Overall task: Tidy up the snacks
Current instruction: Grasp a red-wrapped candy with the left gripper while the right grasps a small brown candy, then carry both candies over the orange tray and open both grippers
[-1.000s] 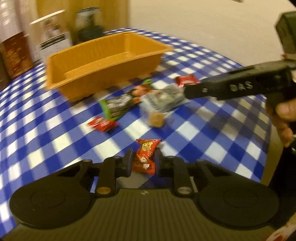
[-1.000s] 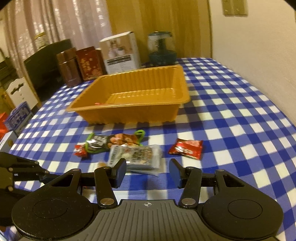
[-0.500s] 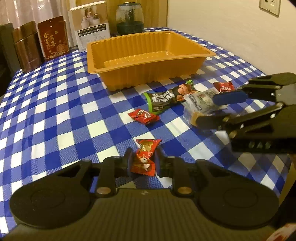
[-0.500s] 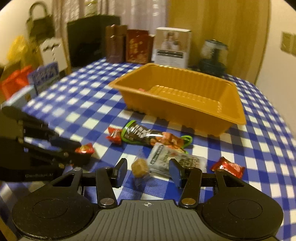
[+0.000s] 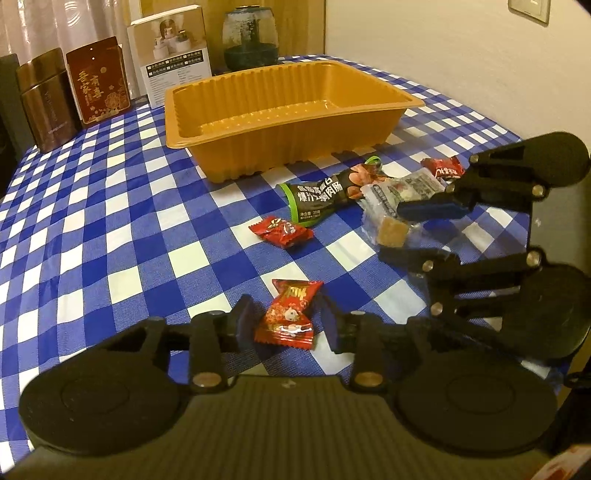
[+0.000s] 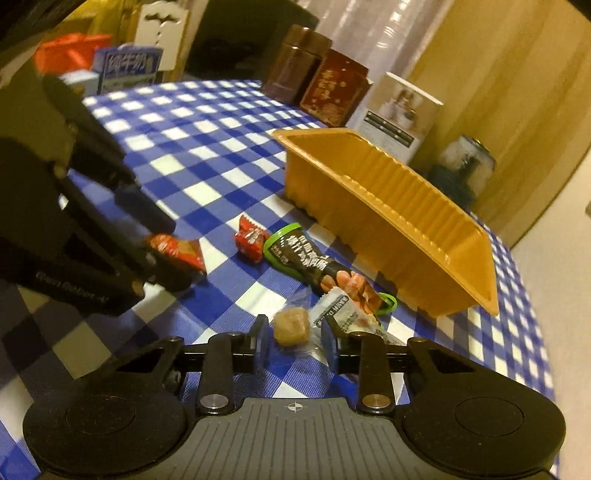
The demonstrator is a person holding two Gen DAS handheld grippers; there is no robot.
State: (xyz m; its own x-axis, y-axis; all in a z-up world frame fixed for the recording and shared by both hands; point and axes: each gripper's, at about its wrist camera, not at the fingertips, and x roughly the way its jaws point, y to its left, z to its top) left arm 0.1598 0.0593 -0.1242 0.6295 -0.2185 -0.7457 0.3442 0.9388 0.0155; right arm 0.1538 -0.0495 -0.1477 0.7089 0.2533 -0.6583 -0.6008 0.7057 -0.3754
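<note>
My left gripper [image 5: 288,323] has opened around a red candy [image 5: 290,317] that lies on the checked cloth between its fingers; it also shows in the right wrist view [image 6: 177,248]. My right gripper [image 6: 295,338] is open, its fingers either side of a clear-wrapped brown cube snack [image 6: 291,326], which also shows in the left wrist view [image 5: 393,229]. An orange tray [image 5: 280,147] stands behind. A black-and-green sausage pack [image 5: 321,197], a clear peanut pack [image 5: 402,186] and two more red candies [image 5: 280,230] [image 5: 443,168] lie in front of it.
At the back stand a brown tin [image 5: 46,99], a red tin [image 5: 99,79], a white box [image 5: 171,48] and a glass jar [image 5: 249,35]. The wall [image 5: 443,55] is on the right. The table edge is near on the right.
My left gripper has opened from its grip on the red candy. My right gripper has swung round to the right side and now straddles the brown cube snack.
</note>
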